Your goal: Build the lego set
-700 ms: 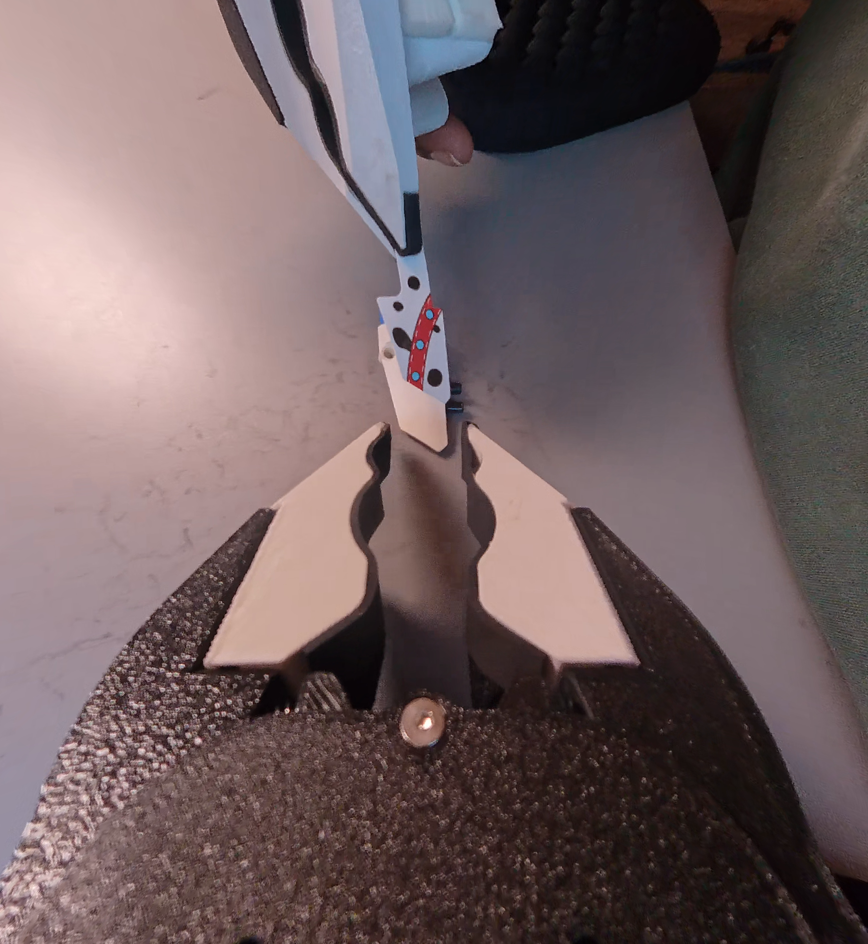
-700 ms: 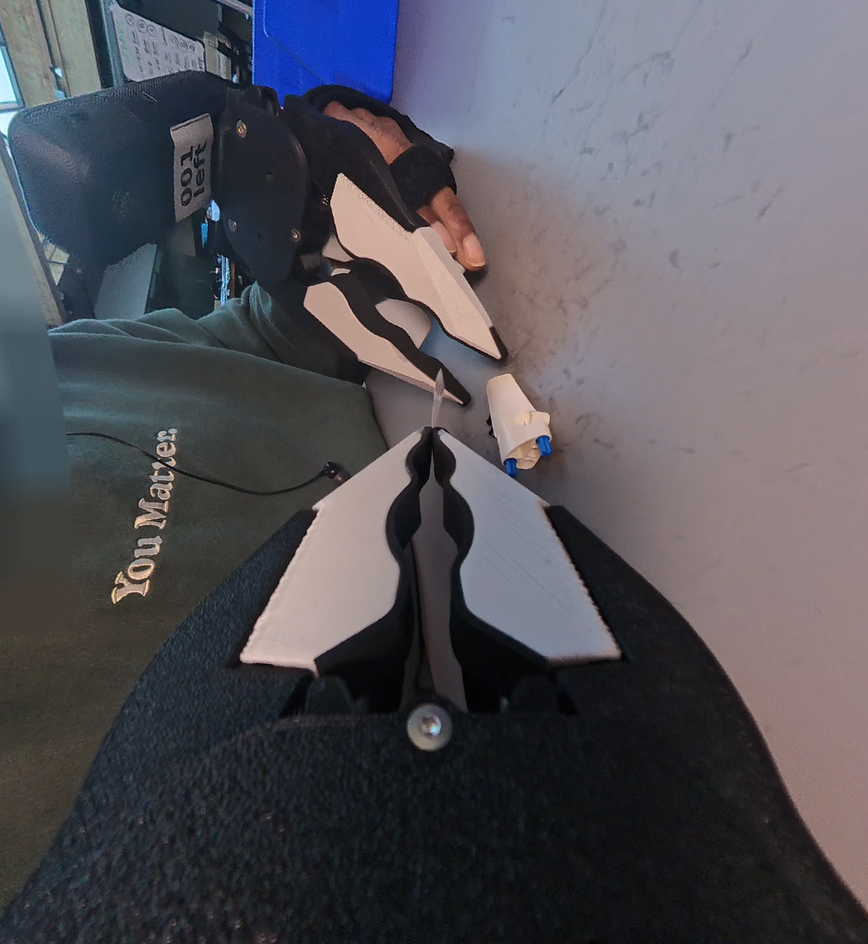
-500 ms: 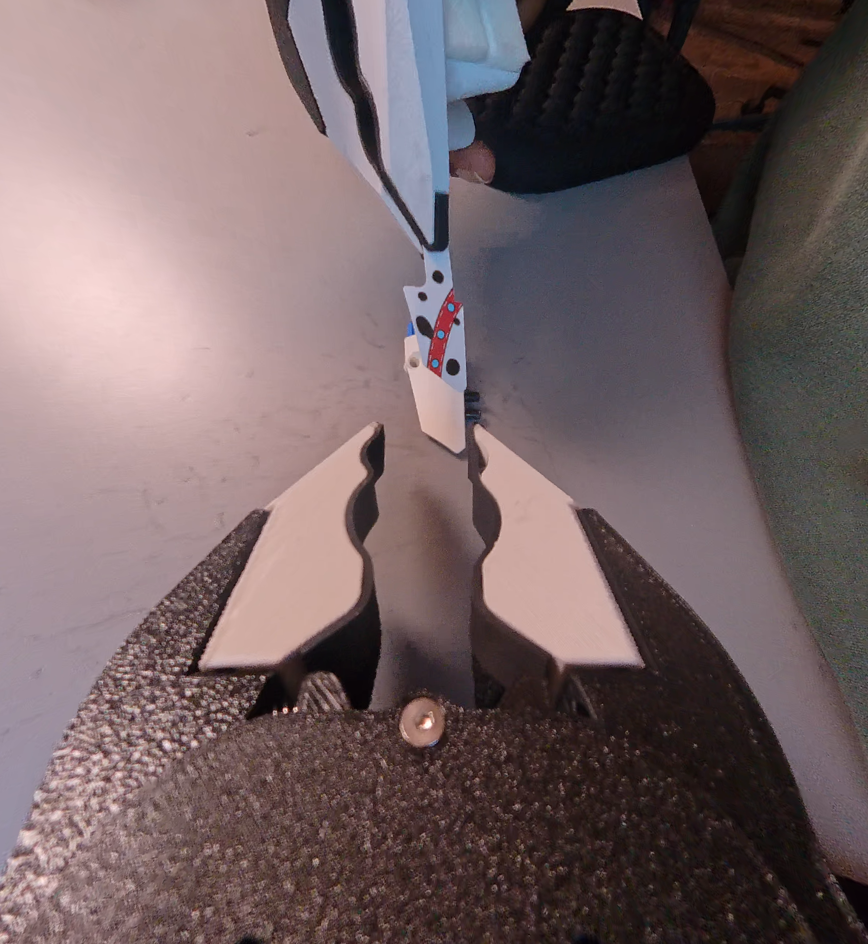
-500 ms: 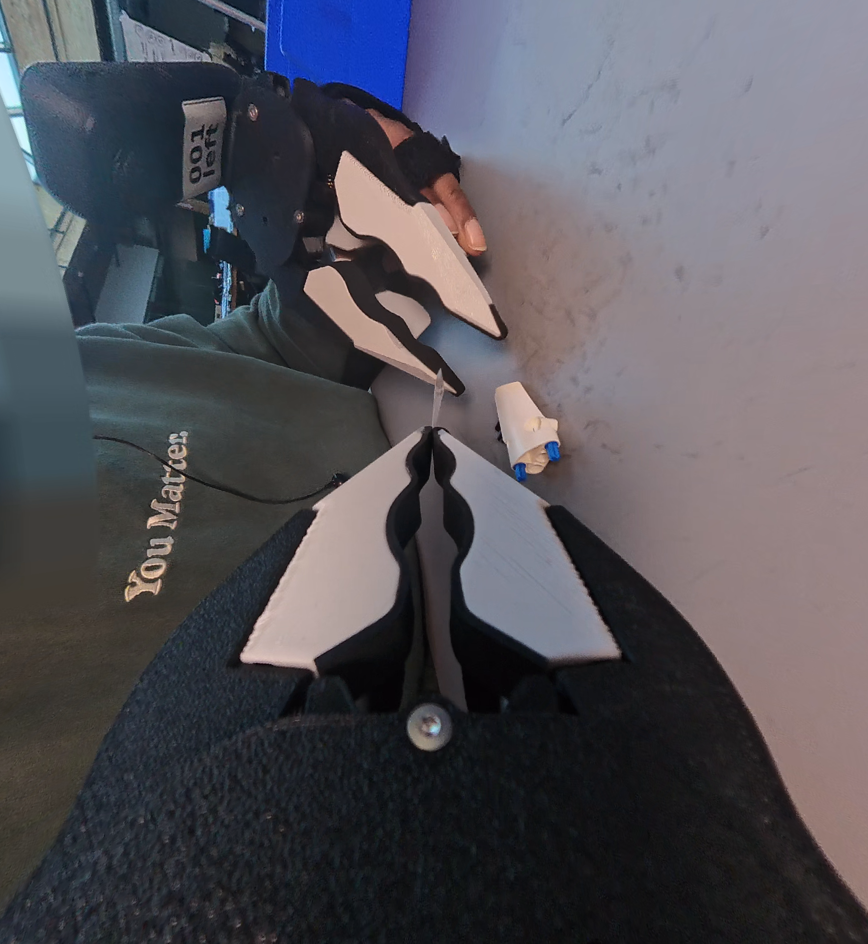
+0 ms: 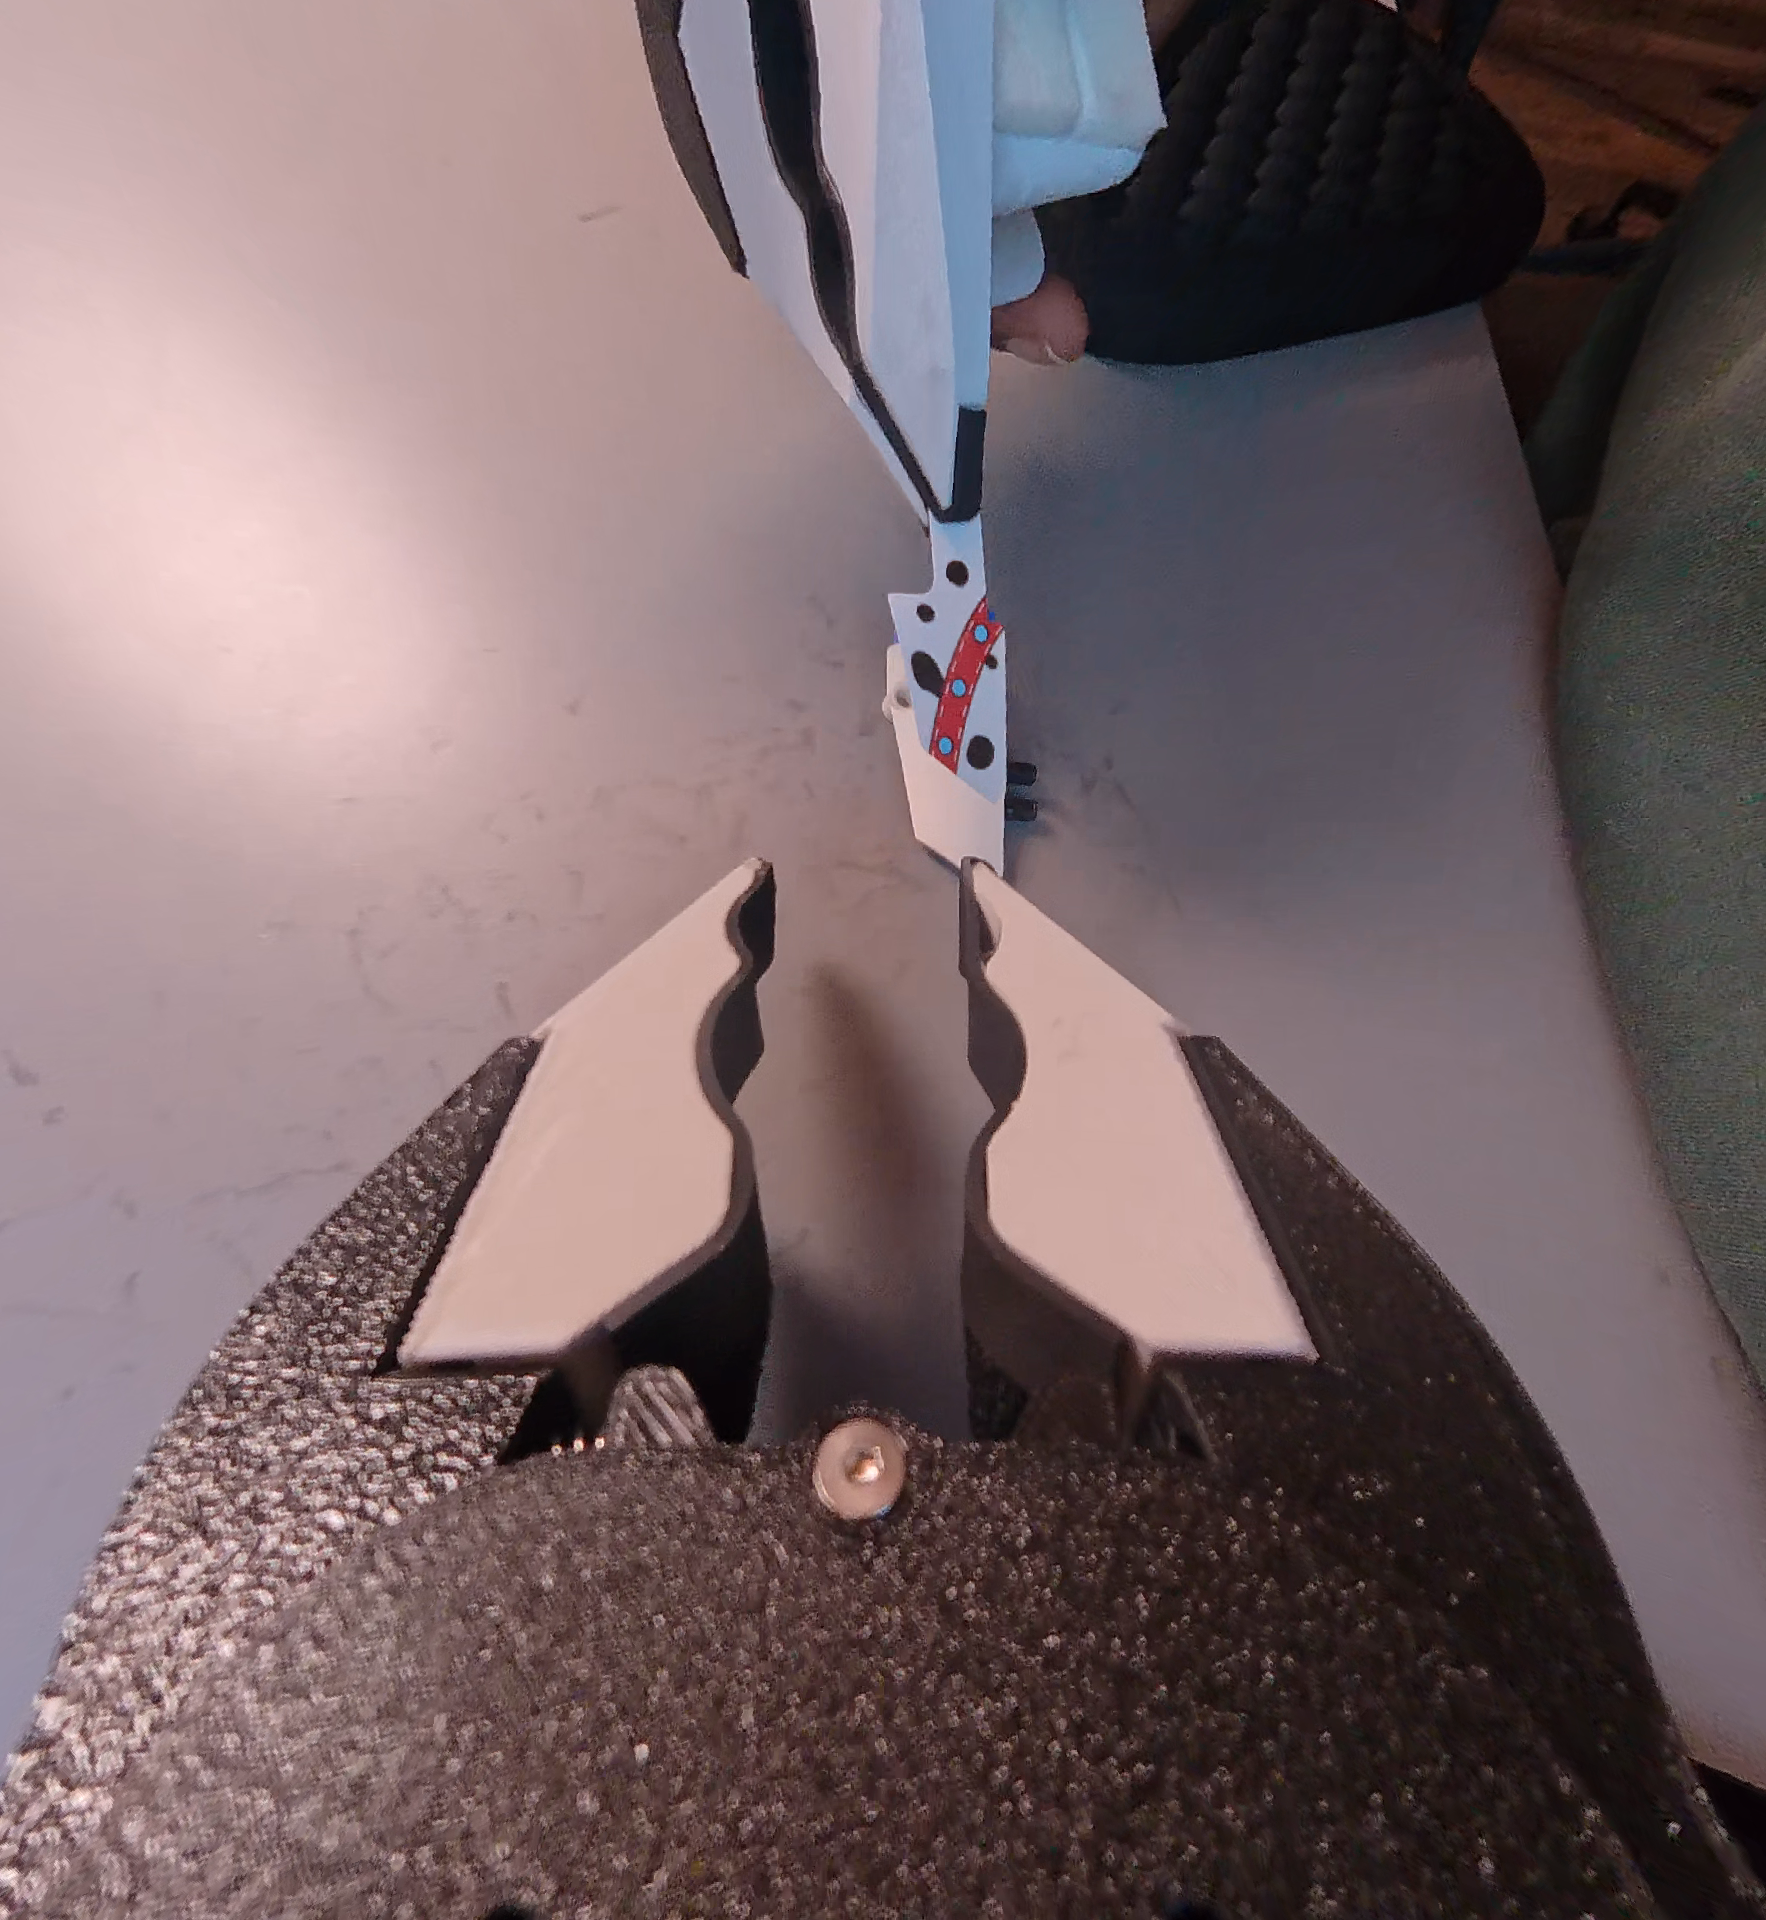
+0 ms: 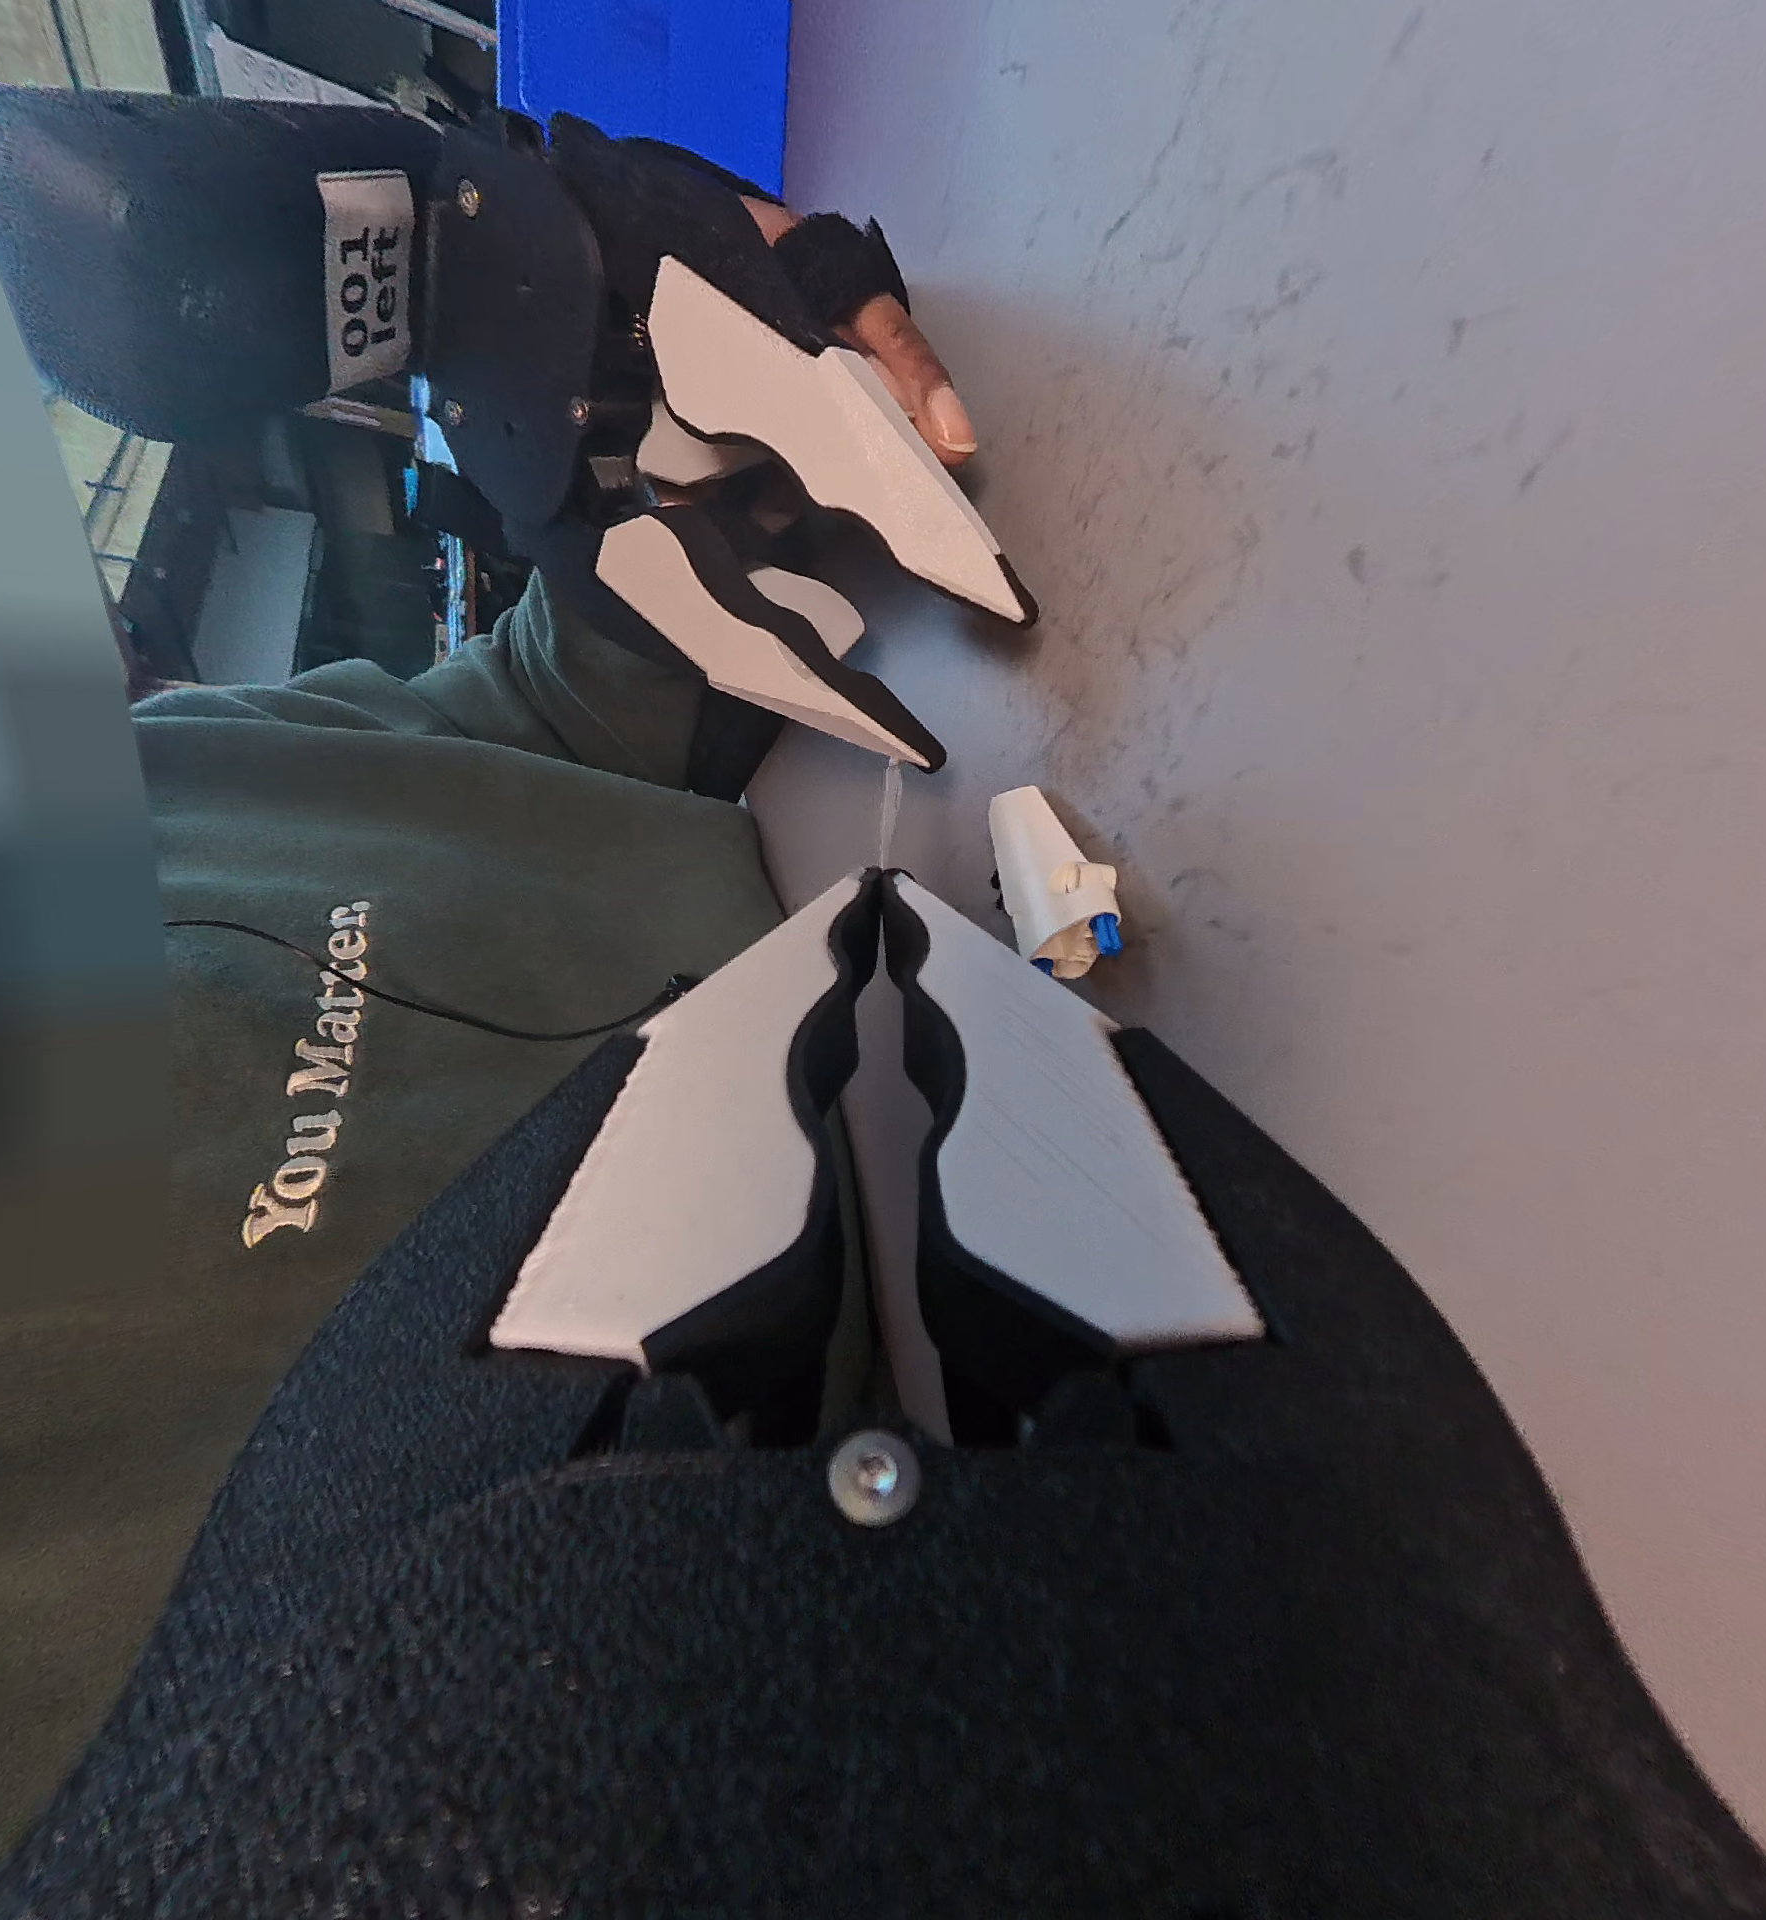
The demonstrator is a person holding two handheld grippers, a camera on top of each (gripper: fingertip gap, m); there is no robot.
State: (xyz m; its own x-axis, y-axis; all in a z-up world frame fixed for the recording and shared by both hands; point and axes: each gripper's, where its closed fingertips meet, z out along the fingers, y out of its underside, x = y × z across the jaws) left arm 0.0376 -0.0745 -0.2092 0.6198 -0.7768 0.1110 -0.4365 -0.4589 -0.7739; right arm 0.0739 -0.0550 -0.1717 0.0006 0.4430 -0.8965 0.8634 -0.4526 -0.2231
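My right gripper (image 6: pixel 880 879) is shut on a thin white sheet with black spots and a red band (image 5: pixel 950 681). The right wrist view shows this sheet edge-on (image 6: pixel 890 821). In the left wrist view the right gripper (image 5: pixel 952 499) hangs the sheet down just past my left gripper (image 5: pixel 866 883), which is open and empty. The sheet's lower end sits by the left gripper's right fingertip (image 5: pixel 978 883). A small white lego part (image 6: pixel 1050 894) with blue pins lies on the table behind the sheet. It is partly hidden in the left wrist view (image 5: pixel 900 696). The left gripper (image 6: pixel 978 686) also shows in the right wrist view.
The pale table (image 5: pixel 287 623) ends at the right, where a person's green sweater (image 5: pixel 1710 727) is close. A black-gloved hand (image 5: pixel 1305 177) holds the right gripper. A blue bin (image 6: pixel 650 94) stands at the table's far end. The left gripper's tips are roughly 6 cm from the right gripper's.
My left gripper has opened wider and drawn back. The sheet's lower end, earlier between its fingertips, now hangs just beyond them. The right gripper has stayed shut on the sheet.
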